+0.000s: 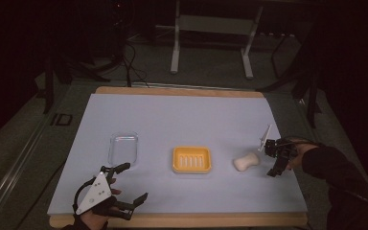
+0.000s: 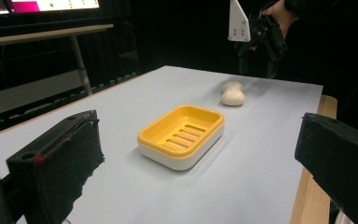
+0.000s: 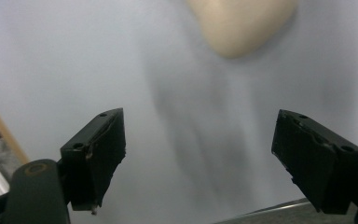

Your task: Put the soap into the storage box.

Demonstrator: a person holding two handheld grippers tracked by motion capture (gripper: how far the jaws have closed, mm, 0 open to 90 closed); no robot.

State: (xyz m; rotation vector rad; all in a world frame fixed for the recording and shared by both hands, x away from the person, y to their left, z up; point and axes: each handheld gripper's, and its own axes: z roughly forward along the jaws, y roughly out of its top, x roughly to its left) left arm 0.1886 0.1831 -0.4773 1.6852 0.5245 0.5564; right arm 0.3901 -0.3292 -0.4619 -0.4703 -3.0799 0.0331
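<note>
I see the left gripper (image 1: 124, 184) at lower left, jaws spread, holding nothing. Right gripper (image 1: 272, 160) at right of frame, jaws spread, just beside the soap bar (image 1: 246, 162). Yellow soap dish (image 1: 191, 159) sits centre; clear lid (image 1: 123, 148) lies left of it.

Yellow soap dish (image 1: 191, 159) with white base, slotted floor, empty, flat at table centre. Cream soap bar (image 1: 246, 162), waisted shape, lying flat just to its right, apart. Clear plastic lid (image 1: 123, 148) lying left of dish.
</note>
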